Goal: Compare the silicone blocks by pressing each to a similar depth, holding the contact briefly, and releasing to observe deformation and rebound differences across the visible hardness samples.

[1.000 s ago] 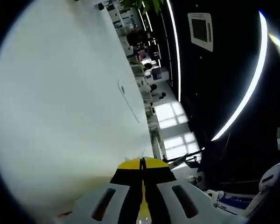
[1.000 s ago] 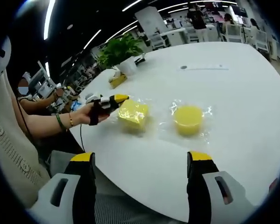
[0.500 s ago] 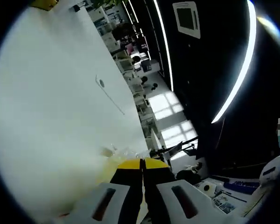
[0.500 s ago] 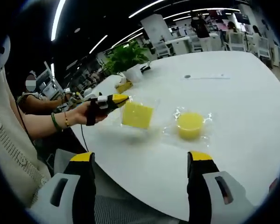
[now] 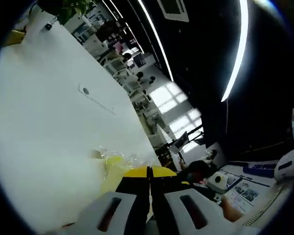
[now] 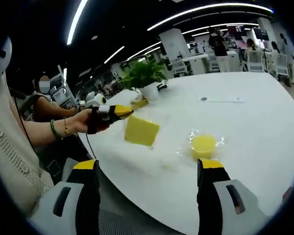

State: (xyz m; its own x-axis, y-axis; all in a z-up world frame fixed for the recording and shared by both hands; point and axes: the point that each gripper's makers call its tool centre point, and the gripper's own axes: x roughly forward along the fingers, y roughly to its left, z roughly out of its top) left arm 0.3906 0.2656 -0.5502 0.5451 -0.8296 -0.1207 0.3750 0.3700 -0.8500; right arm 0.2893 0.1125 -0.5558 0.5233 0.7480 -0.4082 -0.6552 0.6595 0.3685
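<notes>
Right gripper view, left to right. A seated person's hand [image 6: 81, 122] holding the left gripper [image 6: 121, 110], yellow-tipped jaws pinched together on the wrapper edge of the square block [image 6: 141, 130]. Block lifted clear of the white table [image 6: 264, 127], hanging tilted just beside the jaw tips. Behind it, a potted plant [image 6: 146, 76] on the table's far side. Further right, the round block [image 6: 204, 145] lying flat on the table in crinkled clear wrap, well apart from the square one. At the bottom, the right gripper [image 6: 149, 172] with jaws spread wide, nothing between them, short of both blocks.

Left gripper view. White table [image 5: 49, 137] across the left half, a small round disc [image 5: 85, 91] on it. Low down, the round block [image 5: 113, 166] in its wrap. Then the left gripper [image 5: 149, 170], jaws closed tight; something yellow at the tips, probably the square block's wrap, too blurred to be sure.
</notes>
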